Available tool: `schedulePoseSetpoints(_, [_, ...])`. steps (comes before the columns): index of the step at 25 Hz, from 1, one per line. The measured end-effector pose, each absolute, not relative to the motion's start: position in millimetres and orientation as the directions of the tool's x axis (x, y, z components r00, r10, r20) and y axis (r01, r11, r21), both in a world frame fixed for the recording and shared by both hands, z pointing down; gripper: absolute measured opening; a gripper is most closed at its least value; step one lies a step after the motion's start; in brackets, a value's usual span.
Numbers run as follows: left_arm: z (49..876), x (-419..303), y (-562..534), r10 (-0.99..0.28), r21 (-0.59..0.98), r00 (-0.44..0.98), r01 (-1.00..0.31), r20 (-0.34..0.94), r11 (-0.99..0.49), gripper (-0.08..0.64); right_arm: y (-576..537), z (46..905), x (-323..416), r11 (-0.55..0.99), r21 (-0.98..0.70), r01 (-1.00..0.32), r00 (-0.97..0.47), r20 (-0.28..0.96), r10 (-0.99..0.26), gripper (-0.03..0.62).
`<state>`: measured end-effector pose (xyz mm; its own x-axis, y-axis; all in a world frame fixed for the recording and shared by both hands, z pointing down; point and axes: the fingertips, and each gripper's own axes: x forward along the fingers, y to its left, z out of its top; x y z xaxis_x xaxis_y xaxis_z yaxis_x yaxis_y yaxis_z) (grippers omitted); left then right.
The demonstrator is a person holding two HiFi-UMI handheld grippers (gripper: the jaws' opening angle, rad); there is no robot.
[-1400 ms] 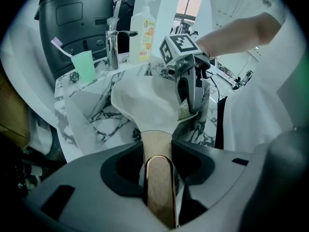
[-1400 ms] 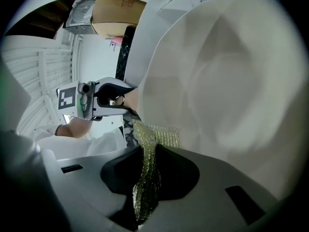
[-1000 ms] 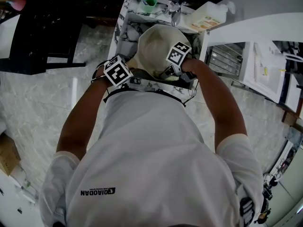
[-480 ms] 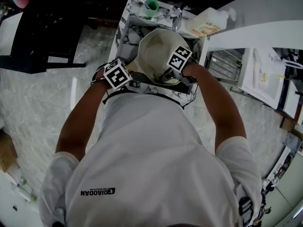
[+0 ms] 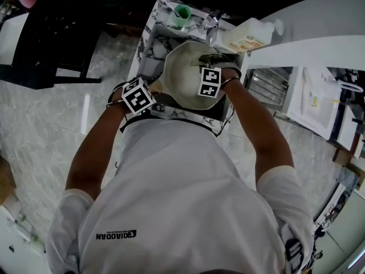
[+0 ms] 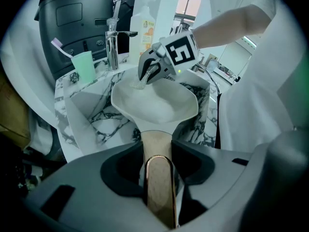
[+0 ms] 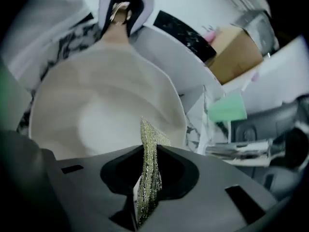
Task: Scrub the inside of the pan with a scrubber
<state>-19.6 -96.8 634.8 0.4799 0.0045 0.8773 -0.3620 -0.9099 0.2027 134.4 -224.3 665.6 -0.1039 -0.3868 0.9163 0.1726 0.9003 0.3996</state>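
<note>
A cream pan [image 5: 181, 66] is held over the marble sink [image 5: 149, 36]. My left gripper [image 6: 158, 178] is shut on the pan's wooden handle [image 6: 155, 144]; its marker cube sits at the pan's near left edge, where the left gripper [image 5: 137, 96] shows in the head view. My right gripper [image 7: 147, 187] is shut on a glittery green-gold scrubber [image 7: 150, 158], whose tip rests against the pan's inner wall [image 7: 106, 115]. From the left gripper view, the right gripper [image 6: 154, 70] presses the scrubber [image 6: 141, 82] at the pan's far rim. The right gripper [image 5: 209, 81] hangs over the bowl.
A green cup [image 6: 84, 66] with a toothbrush stands by the faucet [image 6: 112, 45] behind the sink. A detergent bottle [image 5: 248, 26] stands at the back right. A black appliance [image 6: 77, 13] sits behind the cup. A cardboard box [image 7: 239, 54] lies beyond the sink.
My right gripper has shifted across the pan and turned, carrying the scrubber along the inner surface. The left gripper keeps its hold on the handle.
</note>
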Motion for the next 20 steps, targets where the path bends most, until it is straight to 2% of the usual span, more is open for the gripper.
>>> schedulePoseSetpoints(3, [634, -19, -97, -0.001, 0.198, 0.481, -0.362, 0.877, -0.911, 0.19, -240, 674, 137, 0.741, 0.498, 0.451, -0.067, 0.847, -0.528, 0.086])
schedulePoseSetpoints(6, [635, -19, -96, 0.0, 0.196, 0.479, -0.36, 0.878, -0.912, 0.192, -245, 680, 131, 0.613, 0.521, 0.593, -0.107, 0.806, -0.582, 0.086])
schedulePoseSetpoints(13, [634, -20, -97, -0.004, 0.191, 0.477, -0.36, 0.879, -0.913, 0.192, -254, 704, 134, 0.533, 0.497, 0.685, -0.13, 0.803, -0.582, 0.087])
schedulePoseSetpoints(20, [636, -20, -99, -0.005, 0.19, 0.475, -0.361, 0.88, -0.913, 0.192, -269, 728, 148, 0.6, 0.449, 0.662, -0.053, 0.827, -0.56, 0.101])
